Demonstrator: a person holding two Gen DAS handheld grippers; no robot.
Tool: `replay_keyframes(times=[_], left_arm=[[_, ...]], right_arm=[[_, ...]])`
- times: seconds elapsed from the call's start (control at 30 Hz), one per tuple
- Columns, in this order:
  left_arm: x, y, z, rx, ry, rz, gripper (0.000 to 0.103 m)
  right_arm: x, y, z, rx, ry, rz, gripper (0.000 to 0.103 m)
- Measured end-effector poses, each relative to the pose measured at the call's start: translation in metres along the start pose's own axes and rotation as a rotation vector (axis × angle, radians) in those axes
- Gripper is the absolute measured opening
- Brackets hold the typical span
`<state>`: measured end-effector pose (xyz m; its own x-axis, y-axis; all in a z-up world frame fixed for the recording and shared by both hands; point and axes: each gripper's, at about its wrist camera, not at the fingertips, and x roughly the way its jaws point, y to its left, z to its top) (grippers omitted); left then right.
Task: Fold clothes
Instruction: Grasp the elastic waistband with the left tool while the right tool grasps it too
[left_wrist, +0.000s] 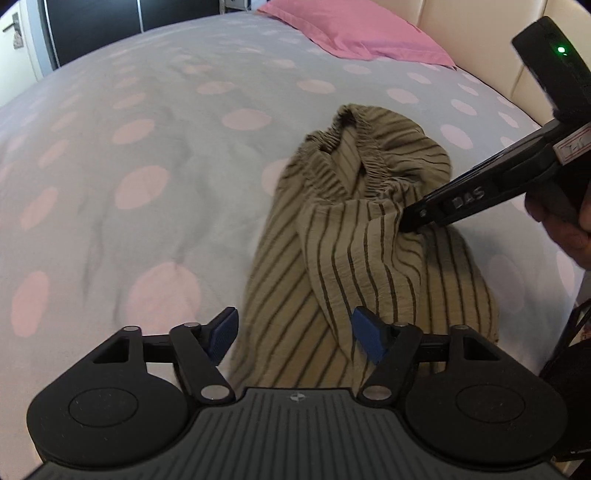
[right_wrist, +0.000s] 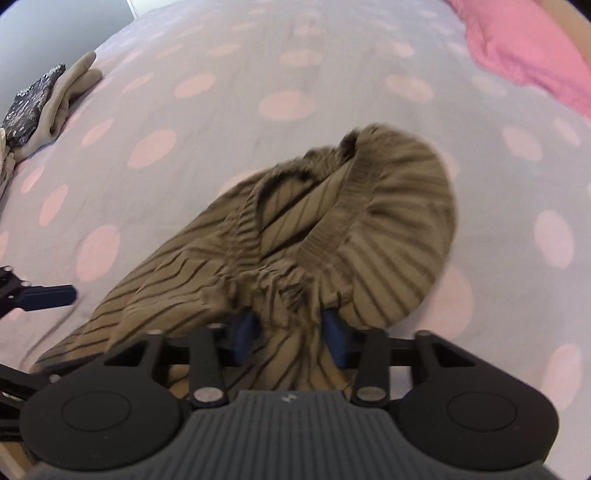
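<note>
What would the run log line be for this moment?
phase: folding | item: olive striped elastic-waist garment on polka-dot bedspread | right hand-held gripper: shut on fabric near waistband | left hand-held gripper: open, empty

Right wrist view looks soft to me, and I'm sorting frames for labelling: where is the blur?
Right wrist view: the striped garment is motion-smeared, worst at its elastic waistband. Left wrist view: the stripes read crisply; fisheye bows the bedspread.
</note>
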<state>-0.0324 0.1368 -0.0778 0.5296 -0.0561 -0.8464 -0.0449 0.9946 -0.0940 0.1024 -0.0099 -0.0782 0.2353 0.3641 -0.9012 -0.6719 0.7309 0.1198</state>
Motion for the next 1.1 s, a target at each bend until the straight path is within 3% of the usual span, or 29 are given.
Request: replay_keyframes(times=[0.07,0.2,0.37,0.7,0.87,1.1], left_arm=[[0.008,-0.004,0.001,0.001,0.016,-0.030,0.021],[0.006,-0.003,-0.004,-0.027,0.021,-0.037,0.006],[-0.021,0.018,-0.017,-0.065,0.021,0.003,0.001],[-0.099,0.054,-0.053,-0.097,0.007,0.177,0.000],[-0.104,0.059,-0.069,-0.111,0.029,0.195,0.000],[-0.102,0.053,-0.080,-0.104,0.038,0.183,0.002]], right_arm=[[0.005,0.009,-0.003,-0.025,0.021,0.007,0.014],[0.000,0.028,-0.012,-0.060,0.045,0.089,0.006],[-0.016,0.072,-0.022,-0.119,0.054,0.230,0.005],[-0.050,0.189,-0.062,-0.283,0.072,0.483,0.004],[-0.052,0.222,-0.089,-0.402,0.048,0.414,0.005],[-0.054,0.223,-0.105,-0.491,0.048,0.299,0.024]])
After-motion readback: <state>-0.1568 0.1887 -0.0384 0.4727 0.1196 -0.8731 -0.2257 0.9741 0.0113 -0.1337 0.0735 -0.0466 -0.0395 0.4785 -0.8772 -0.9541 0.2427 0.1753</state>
